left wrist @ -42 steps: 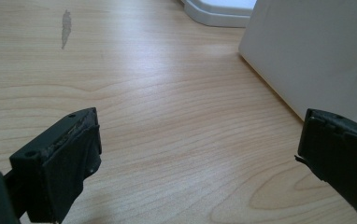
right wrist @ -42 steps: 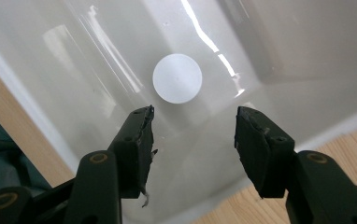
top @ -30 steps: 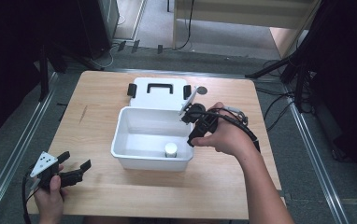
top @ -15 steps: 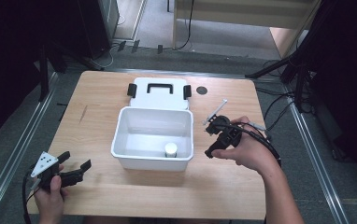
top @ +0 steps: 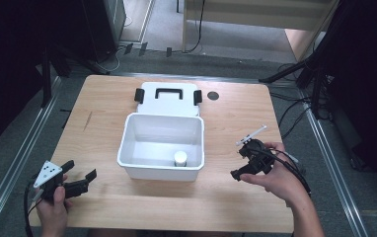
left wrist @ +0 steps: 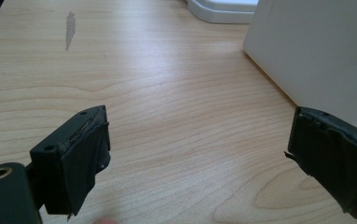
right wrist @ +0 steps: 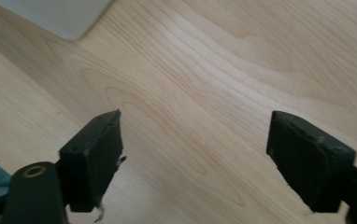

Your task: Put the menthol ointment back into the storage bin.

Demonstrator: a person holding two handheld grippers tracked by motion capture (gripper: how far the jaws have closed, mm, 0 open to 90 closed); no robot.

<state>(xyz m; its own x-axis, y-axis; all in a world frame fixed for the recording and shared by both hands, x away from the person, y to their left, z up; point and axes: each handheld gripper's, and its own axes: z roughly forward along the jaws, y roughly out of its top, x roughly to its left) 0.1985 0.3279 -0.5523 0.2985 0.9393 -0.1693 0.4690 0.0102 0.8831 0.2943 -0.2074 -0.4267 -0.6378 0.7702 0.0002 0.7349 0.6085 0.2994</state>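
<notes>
Since 1 s ago the right tool (top: 242,160) has come away from the far right corner of the white plastic bin (top: 162,170) and now sits lower right of centre in the high view, over bare bench (top: 236,207), well apart from the bin. Its jaws are apart w/ nothing between them; the right gripper view shows only wood grain between the two black pads (right wrist: 97,158), plus a corner of the bin at the upper left of that frame. A small white cylinder w/ a darker top, prob. a little bottle or cup (top: 180,158), stands upright inside the bin, near the front wall, right of centre. It was already there 1 s ago, so the read is that the drop-off is done and the right hand is retreating empty.

The bin's lid (top: 167,98) lies flat on the bench just behind the bin, handle and both black latches up, touching or nearly touching the back rim. Judgement: putting the lid on looks like the likely next job, though nothing is reaching for it yet.

Left tool (top: 80,181) hasn't moved over the same span: lower left of the high view, low over the bench, jaws wide apart, holding nothing. In the left gripper view the bin wall (left wrist: 317,51) sits upper right, just beyond the right pad, not touching.
</notes>
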